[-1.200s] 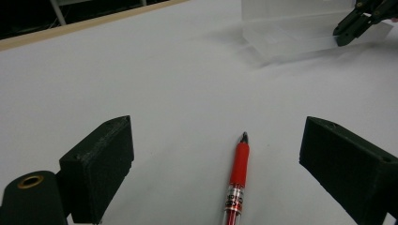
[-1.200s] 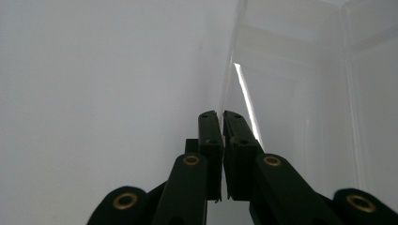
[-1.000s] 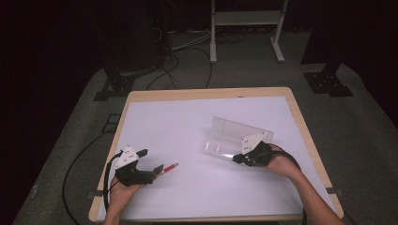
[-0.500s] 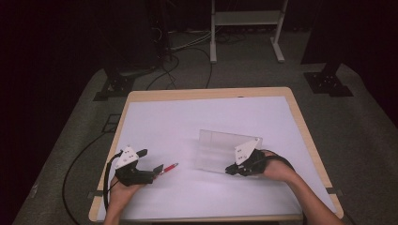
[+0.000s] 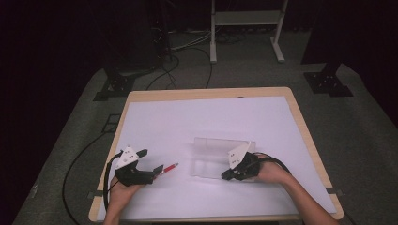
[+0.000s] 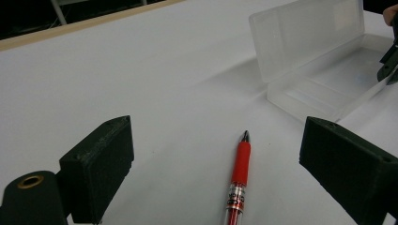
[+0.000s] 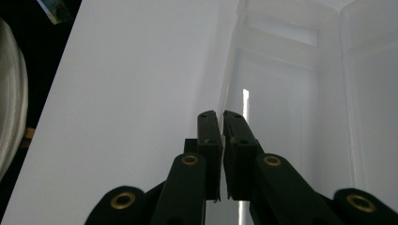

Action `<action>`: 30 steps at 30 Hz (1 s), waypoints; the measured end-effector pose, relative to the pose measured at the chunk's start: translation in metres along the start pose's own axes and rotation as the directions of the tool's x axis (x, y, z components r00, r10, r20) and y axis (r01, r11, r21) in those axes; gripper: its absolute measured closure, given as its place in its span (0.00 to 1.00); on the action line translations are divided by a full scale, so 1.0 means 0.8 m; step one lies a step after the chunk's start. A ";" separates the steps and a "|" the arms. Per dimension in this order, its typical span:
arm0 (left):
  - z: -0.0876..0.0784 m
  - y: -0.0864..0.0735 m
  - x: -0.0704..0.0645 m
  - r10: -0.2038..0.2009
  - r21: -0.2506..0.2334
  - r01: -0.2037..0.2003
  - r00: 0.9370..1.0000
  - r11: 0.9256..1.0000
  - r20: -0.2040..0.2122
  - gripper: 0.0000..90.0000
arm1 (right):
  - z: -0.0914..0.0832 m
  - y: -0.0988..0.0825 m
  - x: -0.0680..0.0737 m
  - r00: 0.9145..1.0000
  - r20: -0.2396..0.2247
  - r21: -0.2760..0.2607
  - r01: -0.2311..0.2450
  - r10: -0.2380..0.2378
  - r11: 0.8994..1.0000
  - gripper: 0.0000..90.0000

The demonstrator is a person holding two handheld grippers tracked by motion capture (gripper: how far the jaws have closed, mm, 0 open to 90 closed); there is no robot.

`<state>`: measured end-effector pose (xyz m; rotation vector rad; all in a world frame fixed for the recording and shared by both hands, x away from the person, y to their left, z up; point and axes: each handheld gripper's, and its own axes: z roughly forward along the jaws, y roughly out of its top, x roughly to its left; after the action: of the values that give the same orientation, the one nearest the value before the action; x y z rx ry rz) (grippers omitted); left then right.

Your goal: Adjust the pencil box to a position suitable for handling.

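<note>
A clear plastic box (image 5: 213, 161) lies open on the white table, its lid (image 6: 305, 35) standing up at the far side. My right gripper (image 5: 226, 175) is shut on the box's thin near wall; in the right gripper view the jaws (image 7: 221, 115) pinch that wall edge, with the box's bare floor (image 7: 291, 93) beyond. A red pen (image 5: 170, 167) lies flat to the left of the box. My left gripper (image 5: 149, 164) is open, low over the table, and the pen (image 6: 240, 173) lies between its jaws (image 6: 218, 140) without touching them, tip pointing away.
The white sheet (image 5: 187, 122) covers the table, with a wooden rim (image 5: 211, 93) around it. A grey floor with cables (image 5: 183, 51) and dark stands (image 5: 112, 84) lies beyond the far edge. The right gripper (image 6: 388, 65) shows at the box's right end in the left gripper view.
The right gripper has dragged the box left and toward the near edge, closer to the pen. The left gripper and the pen have stayed put.
</note>
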<state>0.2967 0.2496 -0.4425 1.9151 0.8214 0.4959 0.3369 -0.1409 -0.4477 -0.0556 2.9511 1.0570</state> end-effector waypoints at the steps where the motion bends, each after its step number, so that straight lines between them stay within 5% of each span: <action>1: 0.000 0.000 0.000 0.000 0.000 0.000 1.000 1.000 -0.001 0.11 | 0.001 -0.001 0.000 1.000 -0.003 -0.002 -0.001 0.001 1.000 0.95; 14: 0.000 0.000 0.000 0.000 -0.002 0.000 1.000 1.000 0.004 0.11 | 0.006 -0.006 0.000 1.000 -0.017 0.005 -0.020 0.020 1.000 0.95; 20: 0.001 0.001 -0.001 0.002 -0.001 -0.002 1.000 1.000 0.004 0.11 | 0.000 -0.008 0.002 0.999 -0.011 -0.019 -0.036 0.036 0.999 0.81; 30: 0.000 0.001 -0.001 0.003 -0.006 -0.003 1.000 1.000 0.006 0.11 | -0.034 -0.020 0.000 0.987 0.050 -0.110 -0.144 0.150 0.983 0.54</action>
<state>0.2963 0.2489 -0.4419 1.9114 0.8125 0.4942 0.3377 -0.1709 -0.4368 0.1922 2.8826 1.2105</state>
